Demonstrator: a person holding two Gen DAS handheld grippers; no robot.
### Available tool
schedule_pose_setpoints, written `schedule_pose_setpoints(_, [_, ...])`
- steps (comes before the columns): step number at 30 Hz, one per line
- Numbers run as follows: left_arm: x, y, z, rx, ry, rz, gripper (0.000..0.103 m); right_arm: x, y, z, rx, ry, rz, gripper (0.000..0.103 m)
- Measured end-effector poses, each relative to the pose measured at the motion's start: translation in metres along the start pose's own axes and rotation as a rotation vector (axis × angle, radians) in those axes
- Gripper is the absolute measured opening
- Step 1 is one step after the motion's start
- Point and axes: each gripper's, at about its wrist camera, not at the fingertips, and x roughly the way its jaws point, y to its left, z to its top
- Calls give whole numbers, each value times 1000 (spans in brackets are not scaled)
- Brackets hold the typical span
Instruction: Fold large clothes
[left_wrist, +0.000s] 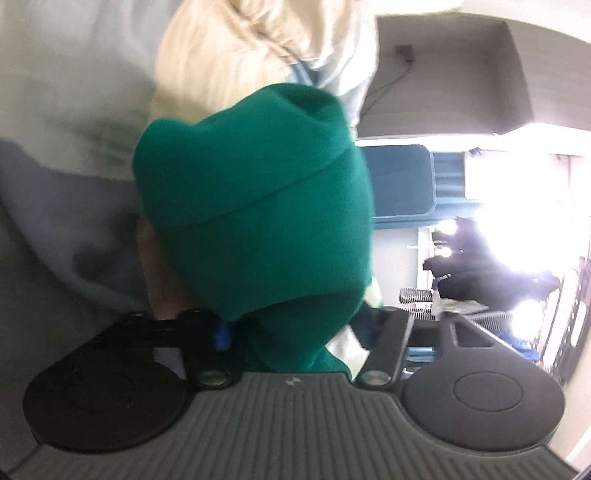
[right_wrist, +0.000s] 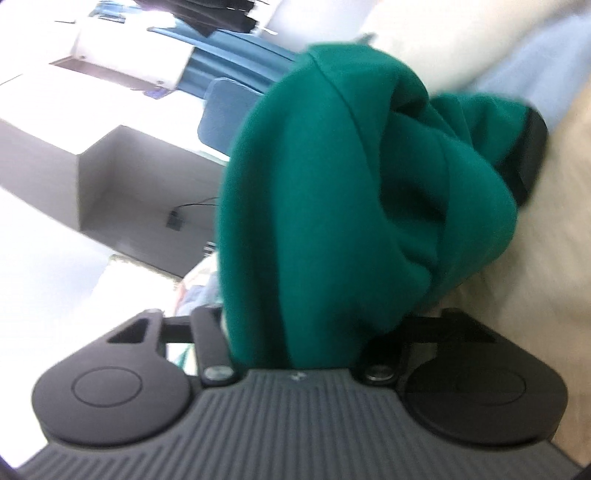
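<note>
Green garment (left_wrist: 255, 206): was bunched between both tools, over cream fabric (left_wrist: 214, 62).
Left tool (left_wrist: 295, 332): was clamped on the green garment.
Right tool (right_wrist: 299, 332): was likewise closed on it.

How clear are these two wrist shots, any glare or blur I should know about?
Left wrist view: the window area at right is blown out to white, the cream garment is smeared by motion, and the green garment is soft-edged. Right wrist view: the upper left is washed out, the green fabric is blurred, and fisheye bending curves the walls in both.
</note>
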Motion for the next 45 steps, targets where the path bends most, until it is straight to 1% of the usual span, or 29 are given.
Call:
schedule_pose_setpoints(2, [-2,-6,-1,39,-1,-13,48,-10,12,4,-44,-9,22,41])
schedule_pose_setpoints(4, [-7,-10,-3,80,2,-28,44,-21,22,6,-83,-19,44,37])
schedule_pose_setpoints(6, [-5,-12,-13,98,15,-56,41,-37,32,9,-127,-34,67,35])
schedule_pose_setpoints(9, [-12,-25,-20,137,47,-95,37,-67,44,18,-158,-63,110,34])
schedule_pose_setpoints(13, [-20,-50,-40,197,87,-167,28,-114,61,38,-198,-110,149,34])
schedule_pose_setpoints(15, [-22,-68,-53,235,99,-219,24,-141,67,50,-229,-140,162,33])
schedule_pose_setpoints(16, [-23,-78,-60,254,101,-248,19,-154,71,56,-249,-154,167,33])
schedule_pose_setpoints(17, [-20,-91,-65,270,110,-279,19,-166,73,61,-269,-165,168,33])
schedule_pose_setpoints(19, [-15,-109,-88,299,154,-297,19,-192,73,74,-295,-189,163,32])
schedule_pose_setpoints(20, [-7,-119,-103,334,196,-309,19,-206,69,81,-297,-203,161,32])
schedule_pose_setpoints(21, [-7,-126,-121,360,222,-311,19,-219,63,87,-294,-218,150,31])
schedule_pose_setpoints(23, [1,-132,-156,404,278,-303,19,-241,48,100,-287,-244,123,31])
schedule_pose_setpoints(25, [14,-128,-191,409,336,-298,19,-266,25,111,-271,-276,85,31])
schedule_pose_setpoints(26, [10,-123,-215,409,363,-302,19,-281,10,117,-253,-294,71,31])
schedule_pose_setpoints(27, [13,-120,-230,415,382,-307,19,-285,1,121,-230,-314,60,31])
schedule_pose_setpoints(30, [28,-109,-273,446,435,-315,19,-304,-45,132,-142,-367,38,30])
schedule_pose_setpoints(32, [32,-105,-296,481,460,-315,19,-311,-70,136,-102,-382,20,30])
schedule_pose_setpoints(35, [34,-93,-335,558,487,-286,19,-314,-106,135,-59,-385,-14,30])
schedule_pose_setpoints(38, [37,-73,-355,603,510,-229,19,-313,-137,131,-31,-386,-21,30])
schedule_pose_setpoints(39, [39,-66,-358,613,514,-212,19,-308,-139,124,-27,-386,-22,30])
schedule_pose_setpoints(41, [44,-52,-367,629,522,-161,19,-302,-147,123,-25,-385,-22,30])
schedule_pose_setpoints(45, [61,-31,-376,632,542,-87,19,-302,-164,121,-13,-385,-23,30])
